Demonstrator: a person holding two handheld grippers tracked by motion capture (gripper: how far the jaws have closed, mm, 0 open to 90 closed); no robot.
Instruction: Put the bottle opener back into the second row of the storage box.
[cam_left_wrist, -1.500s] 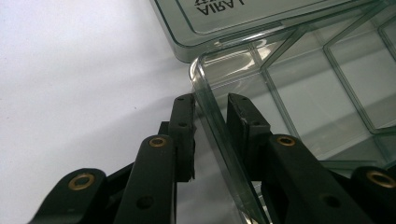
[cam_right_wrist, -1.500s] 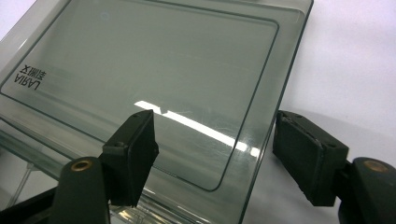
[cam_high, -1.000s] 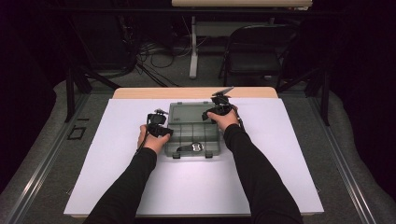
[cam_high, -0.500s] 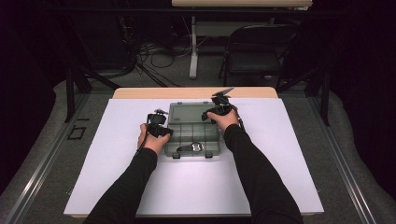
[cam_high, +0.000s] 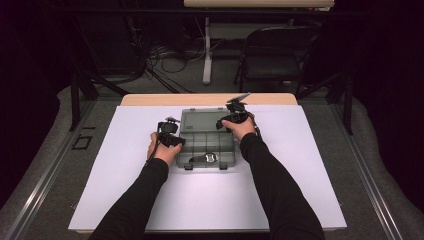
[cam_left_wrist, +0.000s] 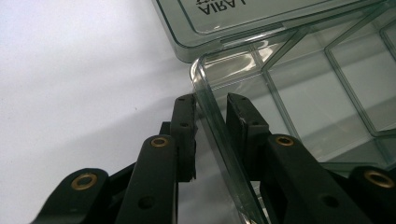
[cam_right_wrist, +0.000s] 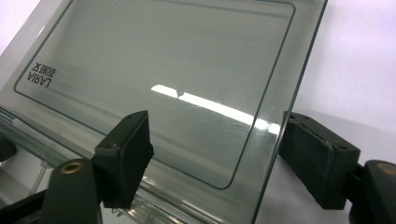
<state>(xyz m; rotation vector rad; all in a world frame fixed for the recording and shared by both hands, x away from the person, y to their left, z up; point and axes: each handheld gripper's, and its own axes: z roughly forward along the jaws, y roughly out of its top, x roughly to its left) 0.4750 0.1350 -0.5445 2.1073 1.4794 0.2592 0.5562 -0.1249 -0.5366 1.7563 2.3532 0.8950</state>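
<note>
A clear grey compartment box (cam_high: 207, 145) lies open on the white table (cam_high: 300, 170), its lid (cam_high: 200, 120) folded back. My left gripper (cam_high: 169, 134) is at the box's left side. There its jaws straddle the left wall (cam_left_wrist: 212, 121), one outside and one inside, a little apart, with light showing beside the wall. My right gripper (cam_high: 235, 116) is at the lid's right end. It stands wide open (cam_right_wrist: 215, 163): one jaw is over the lid (cam_right_wrist: 163, 70), the other is beyond the lid's edge above the table.
A small dark metal part (cam_high: 210, 158) lies in a front compartment of the box. Bare white table surrounds the box on all sides. Beyond the table's far edge stand a chair (cam_high: 275, 60) and a desk leg among loose cables.
</note>
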